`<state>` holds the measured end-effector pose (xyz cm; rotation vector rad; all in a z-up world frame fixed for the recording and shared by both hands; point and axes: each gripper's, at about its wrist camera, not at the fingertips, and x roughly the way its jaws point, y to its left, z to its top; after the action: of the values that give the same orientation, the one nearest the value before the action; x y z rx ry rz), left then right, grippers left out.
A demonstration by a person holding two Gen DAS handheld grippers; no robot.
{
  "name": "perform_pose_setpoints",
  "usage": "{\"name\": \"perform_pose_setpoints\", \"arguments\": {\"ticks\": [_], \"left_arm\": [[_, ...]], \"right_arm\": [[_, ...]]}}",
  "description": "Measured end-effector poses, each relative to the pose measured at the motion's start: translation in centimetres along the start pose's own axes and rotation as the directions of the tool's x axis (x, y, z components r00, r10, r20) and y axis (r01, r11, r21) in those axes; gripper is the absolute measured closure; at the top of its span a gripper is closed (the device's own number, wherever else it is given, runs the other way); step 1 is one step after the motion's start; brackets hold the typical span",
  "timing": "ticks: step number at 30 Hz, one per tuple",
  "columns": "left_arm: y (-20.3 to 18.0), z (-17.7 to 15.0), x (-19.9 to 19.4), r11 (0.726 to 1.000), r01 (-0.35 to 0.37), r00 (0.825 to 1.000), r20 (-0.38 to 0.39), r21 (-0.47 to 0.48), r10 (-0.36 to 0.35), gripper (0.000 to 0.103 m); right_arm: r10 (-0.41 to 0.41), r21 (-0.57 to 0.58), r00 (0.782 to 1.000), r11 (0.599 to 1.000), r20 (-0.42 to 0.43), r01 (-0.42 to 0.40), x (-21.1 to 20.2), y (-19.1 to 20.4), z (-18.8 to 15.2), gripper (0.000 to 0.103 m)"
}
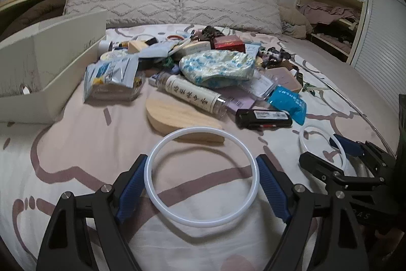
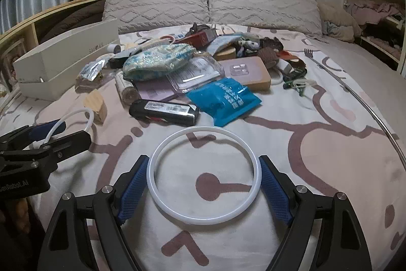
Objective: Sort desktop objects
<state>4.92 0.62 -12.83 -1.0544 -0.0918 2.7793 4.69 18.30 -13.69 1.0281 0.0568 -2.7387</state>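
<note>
Each of the two tongs grips a white ring across its width, above a bed (image 2: 330,169) covered by a pale sheet with brown looping patterns. The left tongs (image 1: 202,179) hold a white ring (image 1: 202,222) pinched on both sides between blue pads (image 1: 132,184); the ring casts a shadow on the sheet below, so it sits raised off the bed. The right tongs (image 2: 203,178) clasp a second white ring (image 2: 204,220) in the same manner, its sides touching the blue pads (image 2: 275,192). The two tongs are side by side, each showing at the edge of the other's view. Beyond them a heap of objects lies in the middle of the bed: a black rectangular case (image 2: 163,112), a blue packet (image 2: 224,99), a clear cylindrical bottle with a white label (image 1: 191,94), a half-round wooden piece (image 1: 182,122) and a blue-and-white patterned pouch (image 1: 218,66). A cream open box (image 1: 50,60) stands to the left of the heap. Two textured pillows (image 2: 210,6) lie at the head of the bed.
</note>
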Motion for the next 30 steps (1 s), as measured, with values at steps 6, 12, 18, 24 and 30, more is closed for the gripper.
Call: {"name": "perform_pose_setpoints", "arguments": {"ticks": [6,12,18,24,30], "left_arm": [[-0.8,0.5,-0.7,1.0,0.007,1.0,0.03,0.029,-0.008,0.019],[-0.9,1.4,-1.8,1.0,0.006,0.998,0.058,0.03,-0.008,0.019],[-1.0,2.7,-2.6,0.999,-0.005,0.996,0.087,0.034,0.002,0.019],[-1.0,4.2,-3.7,0.999,-0.012,0.992,0.126,0.038,0.007,0.019],[-1.1,6.7,-5.3,0.999,-0.017,0.982,0.19,0.047,0.008,0.019]], "right_arm": [[0.0,-0.009,0.999,1.0,0.036,0.001,-0.9,0.2,0.5,0.018],[-0.007,-0.013,0.998,1.0,0.069,0.008,-1.9,0.0,1.3,0.018],[-0.01,-0.004,0.994,1.0,0.107,0.011,-2.9,-0.3,2.7,0.018],[-0.008,0.003,0.988,1.0,0.157,0.007,-4.2,-0.6,4.6,0.018],[-0.003,0.008,0.974,1.0,0.228,0.002,-5.9,-0.9,7.2,0.018]]}}
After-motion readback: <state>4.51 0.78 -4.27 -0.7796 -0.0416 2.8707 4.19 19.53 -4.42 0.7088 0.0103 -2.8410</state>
